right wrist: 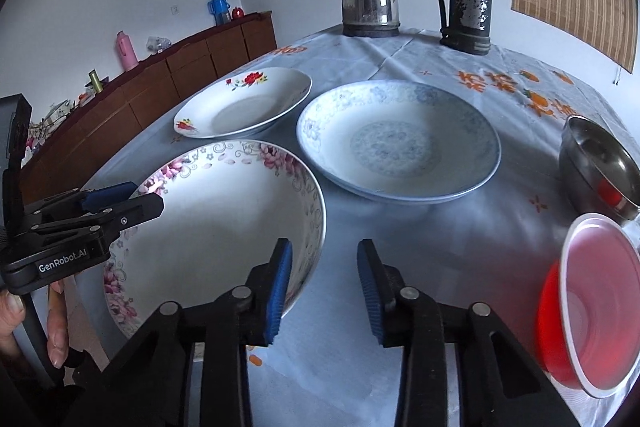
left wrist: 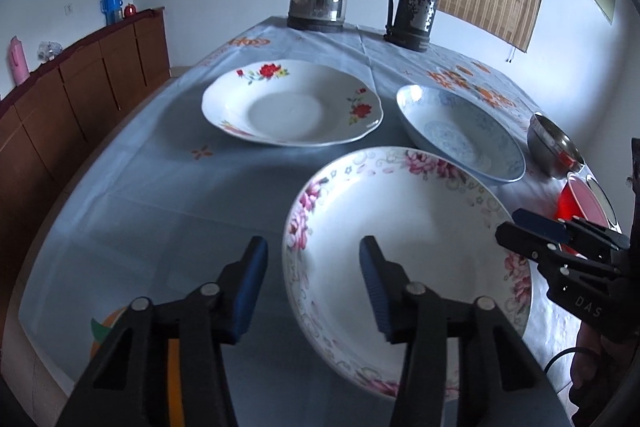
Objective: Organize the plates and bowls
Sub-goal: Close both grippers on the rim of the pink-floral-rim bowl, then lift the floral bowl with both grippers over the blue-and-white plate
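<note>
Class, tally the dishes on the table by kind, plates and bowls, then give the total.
Plates: 3 – pink-flowered plate, blue-patterned plate, red-flowered plate
Bowls: 2 – steel bowl, red plastic bowl
Total: 5

The counter (right wrist: 400, 287) wears a pale blue cloth printed with orange motifs. The nearest plate (left wrist: 400, 247) is white with pink peonies and grey scrollwork round its rim. The far plate (left wrist: 292, 103) is white with red roses and green leaves. The blue-patterned plate (right wrist: 400, 143) is pale with a blue medallion. The steel bowl (right wrist: 600, 163) is silver; the plastic bowl (right wrist: 592, 303) is red with a white rim. Each hand-held gripper (left wrist: 314, 287) (right wrist: 324, 291) is black with ribbed blue pads.
</note>
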The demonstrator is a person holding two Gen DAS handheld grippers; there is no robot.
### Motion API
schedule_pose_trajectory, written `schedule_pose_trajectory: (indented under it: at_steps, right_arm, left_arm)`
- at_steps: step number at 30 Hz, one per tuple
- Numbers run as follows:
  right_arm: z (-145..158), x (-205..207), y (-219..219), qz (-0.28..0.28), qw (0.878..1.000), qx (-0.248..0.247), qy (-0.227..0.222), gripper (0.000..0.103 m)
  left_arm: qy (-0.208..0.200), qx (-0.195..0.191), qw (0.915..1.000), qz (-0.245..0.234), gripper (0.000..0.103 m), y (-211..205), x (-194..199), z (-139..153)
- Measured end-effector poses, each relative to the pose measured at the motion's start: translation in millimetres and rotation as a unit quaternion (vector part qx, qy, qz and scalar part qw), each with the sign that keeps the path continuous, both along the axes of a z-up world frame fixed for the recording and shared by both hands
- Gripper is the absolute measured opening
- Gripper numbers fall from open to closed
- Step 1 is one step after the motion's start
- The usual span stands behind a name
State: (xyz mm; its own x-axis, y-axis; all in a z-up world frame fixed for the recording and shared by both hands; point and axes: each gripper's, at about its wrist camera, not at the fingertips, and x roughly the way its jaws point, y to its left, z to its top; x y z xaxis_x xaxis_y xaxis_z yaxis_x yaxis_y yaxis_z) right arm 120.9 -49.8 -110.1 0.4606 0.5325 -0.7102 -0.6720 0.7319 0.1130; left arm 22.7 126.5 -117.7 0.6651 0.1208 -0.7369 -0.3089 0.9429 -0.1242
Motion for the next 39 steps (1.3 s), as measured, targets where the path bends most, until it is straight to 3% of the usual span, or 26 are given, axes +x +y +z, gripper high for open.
schedule_pose_trajectory:
  at_steps: [5,9,13,39]
  right_arm:
    - [-6,2,5,0.011,1.0,-0.008,0.013,0.03]
    - [-7,-1,11,0.029,0.999,-0.009,0.012,0.021]
    - [-8,-3,13,0.032,0.999,-0.011,0.008,0.02]
    - [13,-4,-3,0.019,1.0,0.021,-0.012,0.02]
  left_arm:
    - [0.007,-0.005,0.9999,-0.007,0.034,-2,5,-6]
    - [0.007,0.003,1.0,-0.006,0.033,-3,6,-8]
    - [0.007,0.018,0.9998,0.001,0.025,-4,6,-9]
    - [-0.008,0.035,0.9993,0.004,0.025,-13,10,10]
